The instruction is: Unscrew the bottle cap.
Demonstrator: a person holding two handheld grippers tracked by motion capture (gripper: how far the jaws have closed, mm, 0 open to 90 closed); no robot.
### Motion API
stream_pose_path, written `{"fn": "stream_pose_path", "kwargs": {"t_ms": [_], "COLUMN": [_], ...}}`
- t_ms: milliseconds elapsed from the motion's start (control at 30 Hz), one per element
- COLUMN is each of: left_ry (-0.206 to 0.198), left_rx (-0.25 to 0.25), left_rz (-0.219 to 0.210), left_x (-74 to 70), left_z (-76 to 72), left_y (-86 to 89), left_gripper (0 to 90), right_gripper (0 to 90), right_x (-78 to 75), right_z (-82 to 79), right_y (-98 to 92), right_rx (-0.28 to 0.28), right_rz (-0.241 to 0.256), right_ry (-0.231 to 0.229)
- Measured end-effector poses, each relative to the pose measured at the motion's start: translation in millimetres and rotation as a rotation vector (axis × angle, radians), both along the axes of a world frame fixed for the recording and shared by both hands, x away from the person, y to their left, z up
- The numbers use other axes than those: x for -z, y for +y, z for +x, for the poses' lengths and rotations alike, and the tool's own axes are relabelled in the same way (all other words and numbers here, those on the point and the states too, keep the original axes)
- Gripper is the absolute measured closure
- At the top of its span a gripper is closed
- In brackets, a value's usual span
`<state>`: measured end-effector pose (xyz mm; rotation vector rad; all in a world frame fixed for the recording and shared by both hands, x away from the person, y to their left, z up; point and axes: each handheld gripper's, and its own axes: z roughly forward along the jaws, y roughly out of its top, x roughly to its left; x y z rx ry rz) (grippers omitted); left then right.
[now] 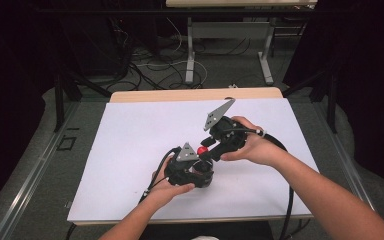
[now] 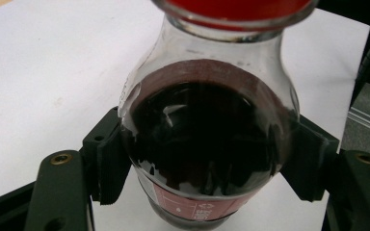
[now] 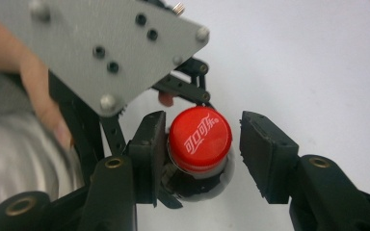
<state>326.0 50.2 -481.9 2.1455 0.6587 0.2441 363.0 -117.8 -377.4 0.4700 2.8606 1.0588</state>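
Left tongs [image 2: 207, 159] pinching a dark-filled clear glass bottle [image 2: 207, 139].
Right tongs [image 3: 200, 154] spread around its red screw cap [image 3: 200, 137] — one pad touching, above the white surface [image 1: 130, 145].

Left claw [image 2: 207, 159] clamped shut; right claw [image 3: 200, 154] spread open, tilted down beside it.

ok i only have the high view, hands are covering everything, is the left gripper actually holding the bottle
Observer: Yes. In the left gripper view both pads press the bottle at its wide body.
Operator: whats in it
Observer: Dark liquid, up to just below the neck.
Operator: and the right gripper, is it on the cap yet
Observer: Not clamped. In the right gripper view the red cap sits between the jaws of the right gripper; one pad is against it, the other stands apart with a gap.
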Motion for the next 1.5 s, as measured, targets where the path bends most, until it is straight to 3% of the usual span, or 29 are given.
{"fn": "stream_pose_path", "kwargs": {"t_ms": [67, 200, 367, 433, 467, 533, 567, 633, 700, 733, 800, 833, 867, 900, 933, 1000, 1033, 1067, 1100, 1133, 1233, 1300, 1367, 1433, 1467, 1500], "left_ry": [-0.001, 0.0, 0.002, 0.0, 0.0, -0.006, -0.002, -0.014, -0.005, -0.005, -0.001, -0.008, 0.003, 0.003, -0.005, 0.001, 0.0, 0.002, -0.001, -0.001, 0.001, 0.01, -0.007, -0.005, -0.008, 0.0], "left_rx": [-0.01, -0.023, -0.028, -0.022, -0.022, -0.01, 0.013, 0.006, 0.009, 0.009, 0.005, -0.002, -0.006, -0.006, -0.02, -0.019, -0.017, -0.026, -0.025, -0.025, -0.022, -0.011, -0.011, -0.001, -0.001, 0.019], "left_rz": [-0.001, -0.005, -0.008, -0.004, -0.004, 0.001, 0.014, 0.003, -0.002, -0.002, -0.002, -0.005, 0.007, 0.007, -0.004, -0.007, -0.003, -0.015, -0.004, -0.004, -0.014, -0.001, -0.003, -0.003, -0.006, 0.001], "left_x": [0.2, 0.6, 1.4, 1.4, 1.4, 1.2, -0.5, 0.7, 0.5, 0.5, 0.0, 0.1, -1.1, -1.1, 0.1, 0.2, -0.1, 0.2, -0.4, -0.4, 0.0, -1.3, -0.1, -0.1, 0.2, -0.5], "left_z": [1.0, 2.7, 1.6, 1.1, 1.1, 1.0, 0.9, 0.2, -0.4, -0.4, -0.1, 0.6, 1.3, 1.3, 1.5, 2.1, 2.3, 1.9, 1.8, 1.8, 1.2, 1.1, 0.7, 0.6, 0.2, -0.1], "left_y": [1.0, 1.5, 0.9, 1.0, 1.0, 1.1, 2.0, 0.7, 0.5, 0.5, 1.1, 1.4, 3.3, 3.3, 3.0, 3.6, 4.0, 3.3, 3.2, 3.2, 2.0, 3.1, 2.6, 2.7, 2.2, 2.3], "left_gripper": [30.1, 30.1, 30.1, 30.1, 30.1, 30.1, 30.1, 30.1, 30.1, 30.1, 30.1, 30.1, 30.1, 30.1, 30.1, 30.1, 30.1, 30.1, 30.1, 30.0, 30.1, 30.1, 30.1, 30.1, 30.1, 30.1], "right_gripper": [51.3, 53.2, 60.5, 60.7, 60.8, 60.9, 60.9, 60.9, 60.6, 60.4, 54.5, 51.9, 51.3, 48.7, 48.2, 48.3, 48.7, 48.7, 50.4, 53.0, 58.9, 60.6, 60.9, 61.0, 61.0, 61.0], "right_x": [0.0, 1.6, 2.0, 1.4, 1.2, 0.3, -0.6, -1.6, -1.8, -1.6, -1.9, -2.8, -3.8, -4.3, -4.6, -3.9, -2.2, -2.2, -0.3, 0.4, 1.5, 0.4, -0.2, -0.4, -0.4, -0.4], "right_z": [-3.9, -12.3, -19.0, -16.4, -13.8, -11.7, -6.4, 1.2, 6.1, 6.5, 7.5, 4.3, 3.6, 1.3, -1.9, -3.3, -8.7, -8.7, -13.0, -14.6, -16.3, -12.6, -6.8, -1.5, -1.5, 4.9], "right_y": [2.2, 7.6, 14.8, 14.5, 13.6, 12.4, 10.2, 7.3, 5.0, 4.3, 4.0, 4.2, 4.0, 4.5, 5.0, 6.0, 8.6, 8.6, 11.4, 12.7, 15.8, 15.8, 13.7, 10.9, 10.9, 8.6], "right_rx": [0.047, 0.194, 0.208, 0.161, 0.107, 0.085, -0.008, -0.119, -0.185, -0.181, -0.137, -0.09, -0.08, -0.028, 0.007, 0.022, 0.071, 0.071, 0.132, 0.156, 0.162, 0.11, 0.066, -0.016, -0.016, -0.111], "right_rz": [0.004, -0.004, -0.029, -0.042, -0.044, -0.049, -0.053, -0.059, -0.052, -0.046, -0.029, -0.025, -0.026, -0.029, -0.023, -0.012, -0.028, -0.028, -0.028, -0.028, -0.032, -0.038, -0.038, -0.033, -0.033, -0.032], "right_ry": [-0.029, -0.02, -0.051, -0.061, -0.062, -0.049, -0.055, -0.065, -0.07, -0.047, -0.031, -0.033, -0.047, -0.059, -0.042, -0.052, -0.052, -0.052, -0.045, -0.032, -0.053, -0.058, -0.028, -0.013, -0.013, -0.024]}}
